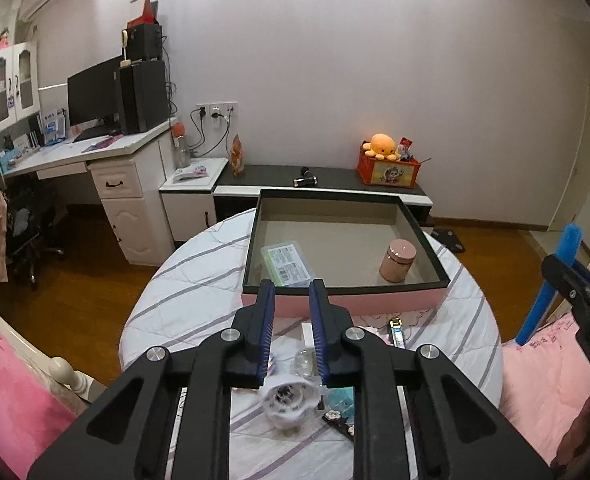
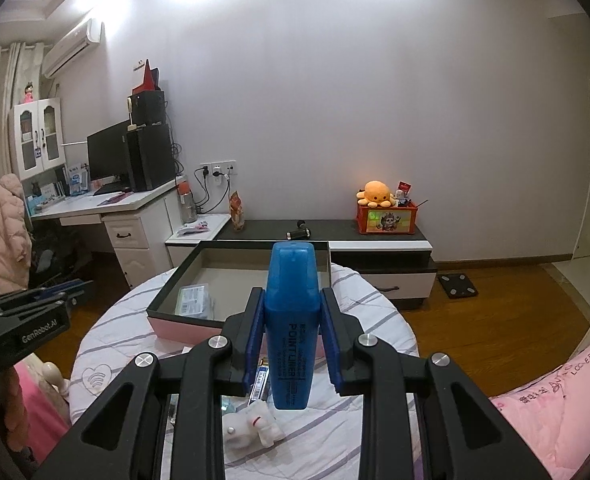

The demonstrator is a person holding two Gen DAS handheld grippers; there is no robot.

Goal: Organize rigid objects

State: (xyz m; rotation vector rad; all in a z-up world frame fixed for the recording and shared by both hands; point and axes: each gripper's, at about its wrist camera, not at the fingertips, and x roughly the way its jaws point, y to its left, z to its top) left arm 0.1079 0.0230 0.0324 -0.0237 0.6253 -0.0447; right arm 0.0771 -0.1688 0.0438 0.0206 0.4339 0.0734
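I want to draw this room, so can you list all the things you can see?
box: 1, pink with dark rim, on the bed
jar: 1, pink, inside the box, right side
plastic case: 1, clear with green label, inside the box, left side
marker: 1, blue, held above the bed
white toy: 1, on the bed
octopus plush: 1, orange, on the orange crate
monitor: 1, black, on the desk
left gripper: open, empty
right gripper: shut on marker
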